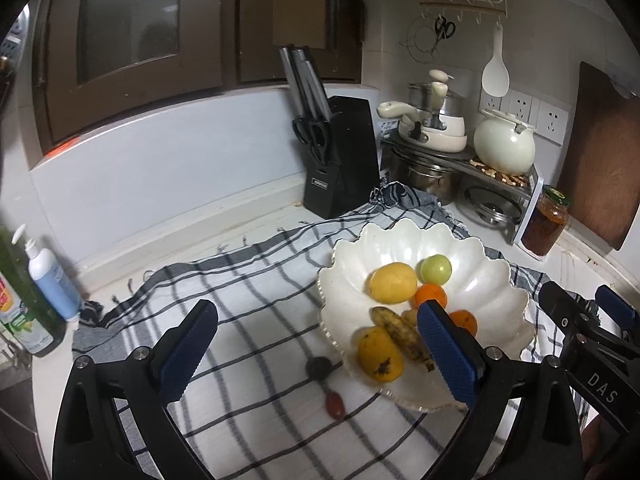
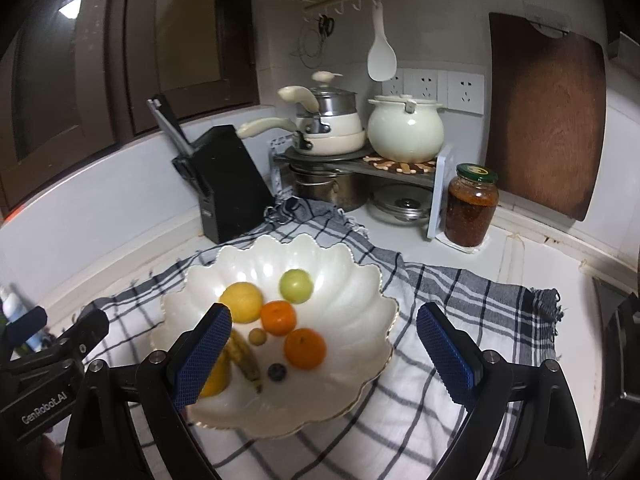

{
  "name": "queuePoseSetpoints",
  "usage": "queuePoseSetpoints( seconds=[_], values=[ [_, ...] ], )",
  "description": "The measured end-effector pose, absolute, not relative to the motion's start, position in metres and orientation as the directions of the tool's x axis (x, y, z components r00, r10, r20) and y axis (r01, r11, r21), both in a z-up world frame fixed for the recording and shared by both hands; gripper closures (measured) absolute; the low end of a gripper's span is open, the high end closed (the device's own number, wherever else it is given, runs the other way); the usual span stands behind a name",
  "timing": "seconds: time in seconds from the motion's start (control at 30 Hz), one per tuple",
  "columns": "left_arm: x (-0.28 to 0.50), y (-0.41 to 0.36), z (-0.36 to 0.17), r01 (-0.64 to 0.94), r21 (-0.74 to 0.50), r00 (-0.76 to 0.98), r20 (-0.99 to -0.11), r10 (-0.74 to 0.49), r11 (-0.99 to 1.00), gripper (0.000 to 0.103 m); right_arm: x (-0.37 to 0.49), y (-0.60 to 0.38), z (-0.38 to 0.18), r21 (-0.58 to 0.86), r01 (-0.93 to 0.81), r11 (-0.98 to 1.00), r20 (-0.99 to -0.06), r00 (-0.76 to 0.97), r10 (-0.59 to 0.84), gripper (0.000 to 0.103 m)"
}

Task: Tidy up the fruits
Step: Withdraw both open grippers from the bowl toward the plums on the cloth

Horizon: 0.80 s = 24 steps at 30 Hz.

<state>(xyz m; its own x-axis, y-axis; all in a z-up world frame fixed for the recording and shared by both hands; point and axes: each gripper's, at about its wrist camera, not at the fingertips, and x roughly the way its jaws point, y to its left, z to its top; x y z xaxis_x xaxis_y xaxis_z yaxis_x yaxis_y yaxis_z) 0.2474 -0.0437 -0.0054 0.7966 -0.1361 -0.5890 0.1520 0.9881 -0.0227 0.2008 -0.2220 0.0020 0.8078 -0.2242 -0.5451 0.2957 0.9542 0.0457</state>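
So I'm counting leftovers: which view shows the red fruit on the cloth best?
Left wrist: the red fruit lies in plain sight on the cloth, before the bowl. Right wrist doesn't show it.

"das" on right gripper [image 1: 588, 304]; "genrobot.ai" on left gripper [image 2: 56, 332].

In the scalloped white bowl [image 2: 352, 280]: two oranges [image 2: 278, 317], two yellow fruits [image 2: 241, 302], one green fruit [image 2: 295, 286], one banana [image 2: 245, 356], one small tan fruit [image 2: 257, 337], one blueberry [image 2: 277, 372]. Beside the bowl on the checked cloth [image 1: 248, 320]: one dark berry [image 1: 319, 368], one red date [image 1: 335, 404].
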Motion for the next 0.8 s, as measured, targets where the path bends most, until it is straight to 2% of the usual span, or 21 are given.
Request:
queuePoseSetpoints(
  seconds=[0.33,0.8],
  values=[
    [0.224,-0.022,-0.015,0.135,-0.031,0.791,-0.599,-0.127,0.99,0.001,0.179,-0.198,0.0,0.018,0.261,0.965,-0.54,0.815,-0.21,0.008],
    [0.219,-0.027,-0.055,0.148,-0.03,0.75,-0.648,-0.131,0.989,0.005,0.17,-0.198,-0.027,0.008,0.265,0.964,-0.567,0.796,-0.214,0.008]
  ],
)
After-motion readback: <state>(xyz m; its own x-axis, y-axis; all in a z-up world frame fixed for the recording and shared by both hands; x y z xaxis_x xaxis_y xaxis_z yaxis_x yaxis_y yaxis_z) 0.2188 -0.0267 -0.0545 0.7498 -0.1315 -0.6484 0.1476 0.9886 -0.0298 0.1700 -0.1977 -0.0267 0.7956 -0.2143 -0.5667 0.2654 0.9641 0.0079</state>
